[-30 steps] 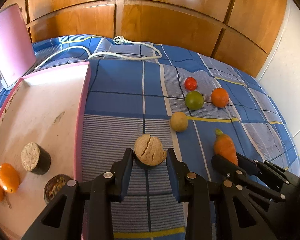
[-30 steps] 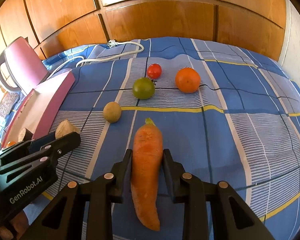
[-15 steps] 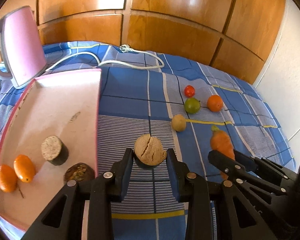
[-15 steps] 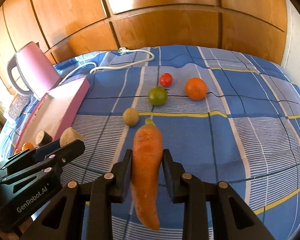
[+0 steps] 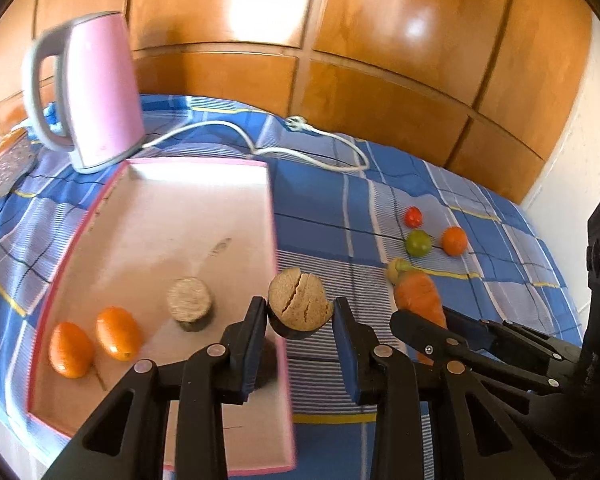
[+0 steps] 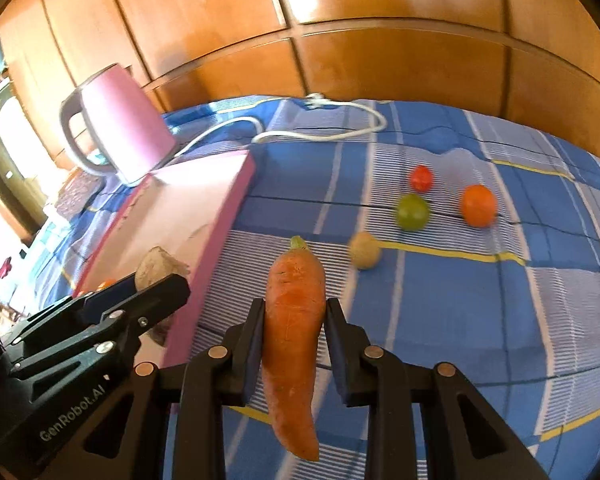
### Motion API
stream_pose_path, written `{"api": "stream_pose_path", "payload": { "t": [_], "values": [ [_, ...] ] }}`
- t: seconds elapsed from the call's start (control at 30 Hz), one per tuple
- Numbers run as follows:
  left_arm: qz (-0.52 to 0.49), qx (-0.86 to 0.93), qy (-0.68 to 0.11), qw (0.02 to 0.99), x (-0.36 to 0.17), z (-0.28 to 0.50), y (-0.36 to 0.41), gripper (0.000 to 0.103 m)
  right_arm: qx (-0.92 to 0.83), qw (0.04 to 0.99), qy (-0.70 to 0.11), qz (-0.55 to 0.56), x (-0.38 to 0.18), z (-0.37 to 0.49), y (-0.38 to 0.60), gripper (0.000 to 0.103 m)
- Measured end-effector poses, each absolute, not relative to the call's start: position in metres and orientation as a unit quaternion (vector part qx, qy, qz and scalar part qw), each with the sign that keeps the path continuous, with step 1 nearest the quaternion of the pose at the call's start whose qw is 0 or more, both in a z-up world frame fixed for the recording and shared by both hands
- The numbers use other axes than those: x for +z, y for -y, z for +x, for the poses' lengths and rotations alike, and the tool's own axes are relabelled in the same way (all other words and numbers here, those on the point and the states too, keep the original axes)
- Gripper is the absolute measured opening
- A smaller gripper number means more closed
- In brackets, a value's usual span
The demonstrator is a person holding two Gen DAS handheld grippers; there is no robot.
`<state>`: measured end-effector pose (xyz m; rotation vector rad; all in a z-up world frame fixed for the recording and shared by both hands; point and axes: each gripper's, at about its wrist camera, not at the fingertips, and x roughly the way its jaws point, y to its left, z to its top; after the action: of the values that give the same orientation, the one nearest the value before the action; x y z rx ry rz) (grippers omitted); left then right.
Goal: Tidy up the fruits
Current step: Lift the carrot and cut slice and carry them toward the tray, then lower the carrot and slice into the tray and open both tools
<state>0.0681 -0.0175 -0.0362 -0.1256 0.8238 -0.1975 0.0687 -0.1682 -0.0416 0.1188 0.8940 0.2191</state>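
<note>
Left gripper (image 5: 300, 312): clamps a cut brown chunk (image 5: 300, 300) at the tray's (image 5: 180, 208) right rim.
Right gripper (image 6: 294, 322): grips the carrot (image 6: 294, 332) — lower centre.
Left view only: two orange fruits (image 5: 94, 342) — tray's lower left.

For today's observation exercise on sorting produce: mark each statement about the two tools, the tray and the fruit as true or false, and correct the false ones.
1. The right tool is shut on the carrot. True.
2. The left tool is open and holds nothing. False: it grips a cracked round piece.
3. Two orange fruits lie in the pink tray. True.
4. The green fruit lies in the tray. False: it is on the blue cloth.
5. The kettle lies on its side. False: it stands upright.
</note>
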Motion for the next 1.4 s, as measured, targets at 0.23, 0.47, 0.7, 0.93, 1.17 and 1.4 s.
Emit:
{"api": "stream_pose_path", "payload": {
  "t": [0.23,0.47,0.7,0.93,1.17,1.4],
  "values": [
    [-0.087,-0.066,-0.392,0.913,-0.033,0.068,-0.019,0.034,0.14,0.885,-0.442,0.041,-0.04,0.078,0.134,0.029],
    [-0.117,-0.019,-0.382,0.916,-0.028,0.074,-0.066,0.034,0.158,0.88,-0.445,0.045,-0.036,0.09,0.113,0.029],
    [-0.122,0.016,-0.388,0.913,-0.036,0.084,-0.094,0.034,0.176,0.872,-0.454,0.048,-0.038,0.105,0.087,0.029],
    [-0.12,0.032,-0.39,0.912,-0.041,0.089,-0.106,0.034,0.177,0.868,-0.461,0.05,-0.04,0.122,0.069,0.029],
    [-0.117,0.032,-0.393,0.911,-0.044,0.094,-0.104,0.034,0.168,0.867,-0.465,0.055,-0.044,0.138,0.062,0.029],
    [-0.122,0.034,-0.4,0.908,-0.048,0.096,-0.105,0.034,0.175,0.864,-0.469,0.063,-0.047,0.146,0.055,0.031]
  ]
}}
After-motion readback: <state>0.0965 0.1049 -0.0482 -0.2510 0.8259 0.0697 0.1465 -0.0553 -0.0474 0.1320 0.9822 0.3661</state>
